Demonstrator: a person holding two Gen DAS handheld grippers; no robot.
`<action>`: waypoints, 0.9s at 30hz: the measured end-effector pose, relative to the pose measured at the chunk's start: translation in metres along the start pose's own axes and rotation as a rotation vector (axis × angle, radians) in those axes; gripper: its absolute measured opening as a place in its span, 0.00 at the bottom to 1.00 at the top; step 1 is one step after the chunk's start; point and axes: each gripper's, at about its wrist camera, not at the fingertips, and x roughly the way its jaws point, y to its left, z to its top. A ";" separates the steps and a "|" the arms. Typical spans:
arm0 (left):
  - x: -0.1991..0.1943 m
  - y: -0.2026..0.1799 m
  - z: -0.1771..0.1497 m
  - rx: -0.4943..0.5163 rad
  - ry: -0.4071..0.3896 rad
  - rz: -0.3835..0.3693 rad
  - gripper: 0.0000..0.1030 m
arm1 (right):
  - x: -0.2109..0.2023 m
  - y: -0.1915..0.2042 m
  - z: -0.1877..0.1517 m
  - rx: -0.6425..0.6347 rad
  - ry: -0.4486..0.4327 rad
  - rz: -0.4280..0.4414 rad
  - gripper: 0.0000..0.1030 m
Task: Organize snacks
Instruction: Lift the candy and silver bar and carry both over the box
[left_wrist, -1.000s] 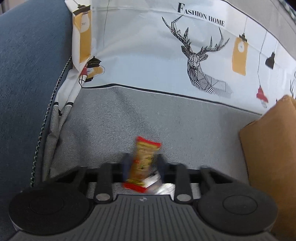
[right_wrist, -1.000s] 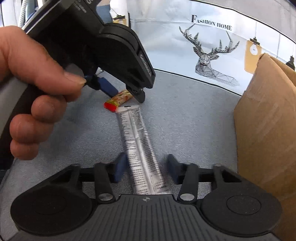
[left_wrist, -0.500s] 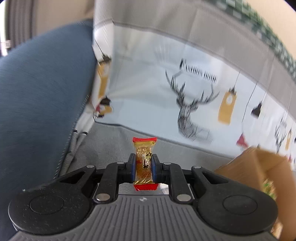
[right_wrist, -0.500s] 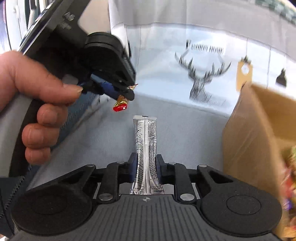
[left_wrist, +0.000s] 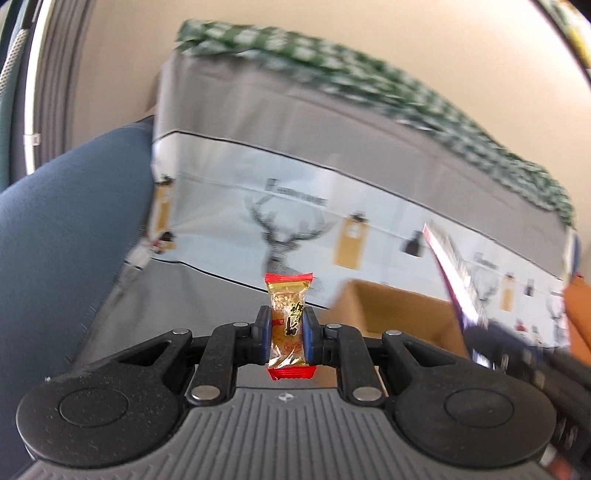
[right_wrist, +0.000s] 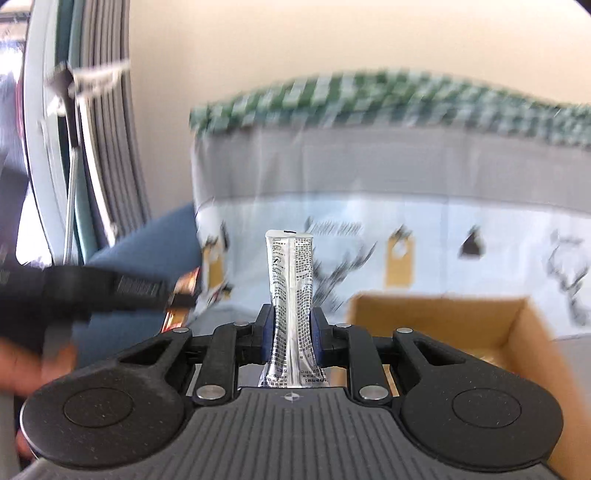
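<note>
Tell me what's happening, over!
Left gripper shut on candy. Right gripper shut on silver packet. Both lifted, box open ahead. Nothing in the way.

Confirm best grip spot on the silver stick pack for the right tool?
Near the lower end, pinching its flat faces, as the right tool does now. The silver stick pack is long, thin and creases at the pinch, so a mid-length hold might droop less.

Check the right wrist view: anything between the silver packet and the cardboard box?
Nothing visible. The right gripper holds the silver packet upright, and the cardboard box sits open just ahead to its right, with no object across the gap.
</note>
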 end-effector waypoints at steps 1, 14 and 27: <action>-0.006 -0.009 -0.009 0.002 -0.014 -0.019 0.17 | -0.010 -0.010 -0.001 -0.004 -0.032 -0.008 0.21; 0.006 -0.059 -0.065 0.071 0.014 -0.050 0.17 | -0.053 -0.106 -0.050 0.029 -0.030 -0.228 0.21; 0.007 -0.080 -0.073 0.093 -0.039 -0.125 0.17 | -0.054 -0.120 -0.064 -0.057 -0.033 -0.284 0.21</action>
